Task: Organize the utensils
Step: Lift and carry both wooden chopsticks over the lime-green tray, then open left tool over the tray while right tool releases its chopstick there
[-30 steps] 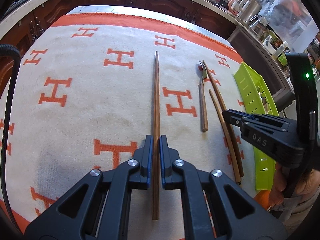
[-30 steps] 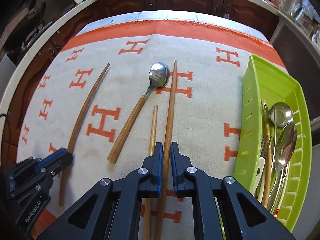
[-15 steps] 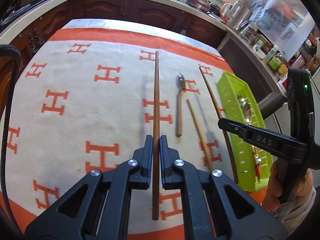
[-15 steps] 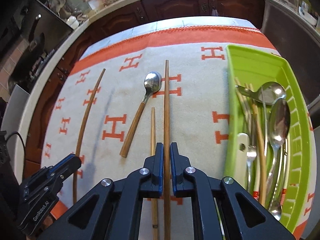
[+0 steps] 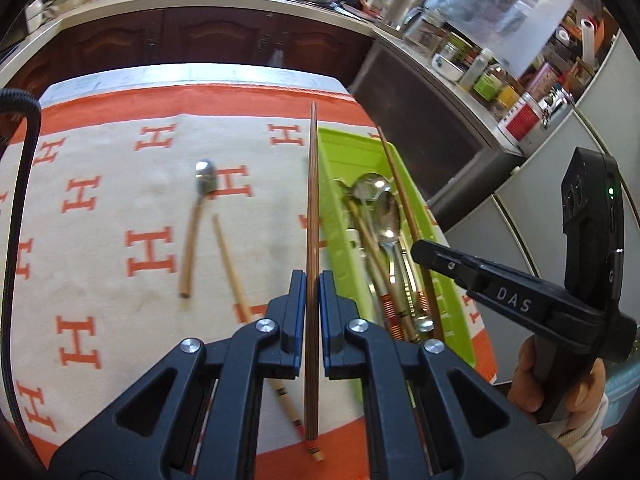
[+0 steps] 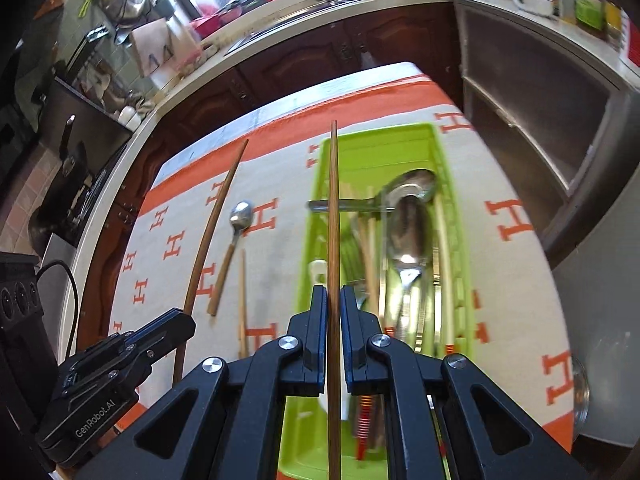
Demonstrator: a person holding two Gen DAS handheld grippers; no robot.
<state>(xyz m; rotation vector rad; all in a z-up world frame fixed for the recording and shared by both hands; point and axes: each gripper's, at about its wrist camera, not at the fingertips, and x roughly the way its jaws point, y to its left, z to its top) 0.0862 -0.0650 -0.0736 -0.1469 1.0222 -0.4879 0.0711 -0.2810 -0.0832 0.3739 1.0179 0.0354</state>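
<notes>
My left gripper (image 5: 313, 280) is shut on a long wooden chopstick (image 5: 313, 208) and holds it above the cloth, beside the left wall of the green tray (image 5: 338, 200). My right gripper (image 6: 333, 296) is shut on a second wooden chopstick (image 6: 333, 200) and holds it over the green tray (image 6: 384, 144), which holds several spoons and chopsticks. A wooden-handled spoon (image 5: 196, 220) and a shorter chopstick (image 5: 230, 260) lie on the cloth. In the right wrist view the spoon (image 6: 234, 240), the short chopstick (image 6: 242, 292) and the left gripper's chopstick (image 6: 212, 232) show at left.
A cream cloth with orange H marks and an orange border (image 5: 120, 208) covers the table. Dark cabinets (image 5: 200, 44) and a cluttered counter (image 5: 480, 64) stand behind. The table's right edge lies just past the tray (image 6: 532, 216).
Both grippers have lifted their chopsticks off the cloth and moved right; the right one is now over the green tray, the left one beside it.
</notes>
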